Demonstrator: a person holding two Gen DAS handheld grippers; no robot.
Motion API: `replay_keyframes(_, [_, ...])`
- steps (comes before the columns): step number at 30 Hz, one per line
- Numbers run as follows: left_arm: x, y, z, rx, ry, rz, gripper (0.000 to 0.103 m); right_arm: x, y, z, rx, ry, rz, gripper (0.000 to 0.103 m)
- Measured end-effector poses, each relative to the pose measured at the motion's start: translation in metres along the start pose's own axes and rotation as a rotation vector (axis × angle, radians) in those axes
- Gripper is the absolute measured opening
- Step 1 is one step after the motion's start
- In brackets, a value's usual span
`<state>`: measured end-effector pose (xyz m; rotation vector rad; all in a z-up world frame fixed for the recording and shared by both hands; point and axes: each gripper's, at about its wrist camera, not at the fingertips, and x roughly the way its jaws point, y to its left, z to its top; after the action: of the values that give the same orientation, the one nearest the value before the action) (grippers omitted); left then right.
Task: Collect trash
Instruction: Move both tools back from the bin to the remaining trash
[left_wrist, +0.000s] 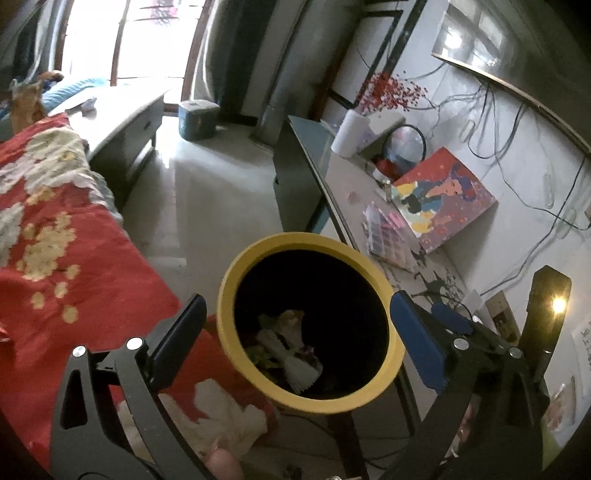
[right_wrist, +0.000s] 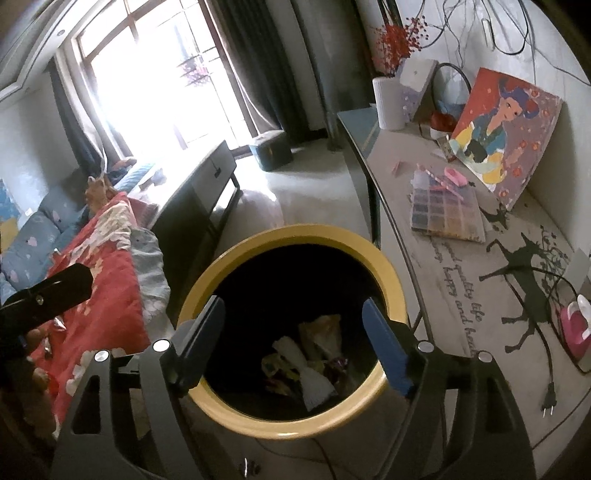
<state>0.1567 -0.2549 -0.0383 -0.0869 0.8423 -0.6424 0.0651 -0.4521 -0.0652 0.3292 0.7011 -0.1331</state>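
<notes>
A yellow-rimmed trash bin (left_wrist: 229, 288) (right_wrist: 295, 235) with a black inside stands on the floor between the bed and the desk. At its bottom lies trash (left_wrist: 291, 350) (right_wrist: 312, 363): white crumpled paper and several coloured wrappers. My left gripper (left_wrist: 297, 299) hangs over the bin's mouth, jaws wide apart and nothing between them. My right gripper (right_wrist: 293, 302) hangs over the same opening, also open and holding nothing. The other gripper's black body shows at the edge of each wrist view.
A bed with a red flowered quilt (left_wrist: 55, 240) (right_wrist: 110, 266) lies left of the bin. On the right, a desk (right_wrist: 461, 295) carries a painting (right_wrist: 506, 136), bead boxes (right_wrist: 443, 212), a paper roll, a pink object (right_wrist: 574, 328) and a power cord. A blue box (left_wrist: 197, 118) sits near the window.
</notes>
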Motion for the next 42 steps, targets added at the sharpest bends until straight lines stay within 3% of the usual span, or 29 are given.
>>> replay_keyframes(18, [-0.079, 0.049, -0.004, -0.07, -0.12, 0.191, 0.091, -0.02, 0.072, 0.004, -0.127, -0.048, 0.122, 0.079])
replay_keyframes(42, [-0.157, 0.126, -0.026, -0.212, -0.255, 0.34, 0.091, -0.023, 0.18, -0.02, -0.307, -0.01, 0.259, 0.084])
